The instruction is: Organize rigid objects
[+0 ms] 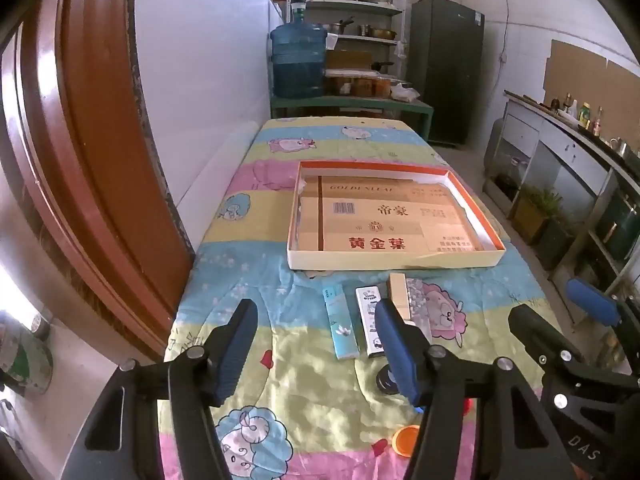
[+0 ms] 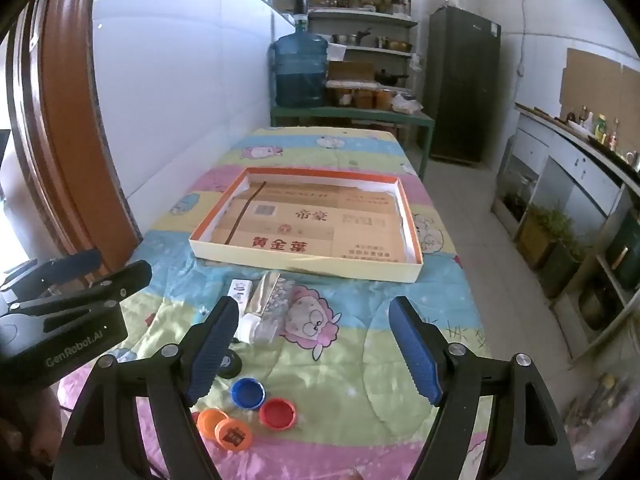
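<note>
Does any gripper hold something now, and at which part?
Nothing is held: the left gripper and the right gripper are both open above the table.

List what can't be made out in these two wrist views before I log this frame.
- Black cap: left wrist view, half behind the left gripper finger.
- Orange cap: same view, partly covered by that finger.
- Gold box: near end hidden likewise.
- Tray liner's small print: right wrist view, too small.

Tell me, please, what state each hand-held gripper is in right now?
Left hand-held gripper: open, holding nothing.
Right hand-held gripper: open, holding nothing.
</note>
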The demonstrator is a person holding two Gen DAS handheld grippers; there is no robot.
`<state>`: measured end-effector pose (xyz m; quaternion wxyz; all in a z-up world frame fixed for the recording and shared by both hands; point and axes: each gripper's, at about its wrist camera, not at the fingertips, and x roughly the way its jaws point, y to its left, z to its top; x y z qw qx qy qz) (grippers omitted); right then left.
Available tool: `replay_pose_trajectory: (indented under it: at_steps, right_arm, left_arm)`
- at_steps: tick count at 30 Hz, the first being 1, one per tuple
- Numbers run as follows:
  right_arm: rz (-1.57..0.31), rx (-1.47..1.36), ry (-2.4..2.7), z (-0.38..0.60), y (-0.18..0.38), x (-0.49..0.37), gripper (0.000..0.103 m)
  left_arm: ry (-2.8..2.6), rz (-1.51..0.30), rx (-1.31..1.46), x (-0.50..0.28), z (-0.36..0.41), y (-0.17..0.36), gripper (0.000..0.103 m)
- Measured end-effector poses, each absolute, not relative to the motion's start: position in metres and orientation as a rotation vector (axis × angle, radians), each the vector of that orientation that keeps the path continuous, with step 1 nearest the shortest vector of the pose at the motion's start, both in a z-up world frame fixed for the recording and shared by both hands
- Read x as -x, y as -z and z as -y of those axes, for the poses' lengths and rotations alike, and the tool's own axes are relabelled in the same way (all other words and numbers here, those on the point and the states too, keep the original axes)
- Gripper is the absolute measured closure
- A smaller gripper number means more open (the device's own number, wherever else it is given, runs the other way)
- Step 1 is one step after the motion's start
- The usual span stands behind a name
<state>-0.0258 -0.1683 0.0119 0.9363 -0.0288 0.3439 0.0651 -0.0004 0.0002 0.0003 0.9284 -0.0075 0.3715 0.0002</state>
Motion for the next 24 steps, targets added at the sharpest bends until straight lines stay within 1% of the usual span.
replay_pose_trajectory:
  at_steps: [24]
  right_arm:
    - [-0.658,0.068,-0.066,0.165,-0.025,0.054,0.024]
  left_arm:
    - [0.034,-0.714,0.012,0.031,0.008,-0.015,0.042]
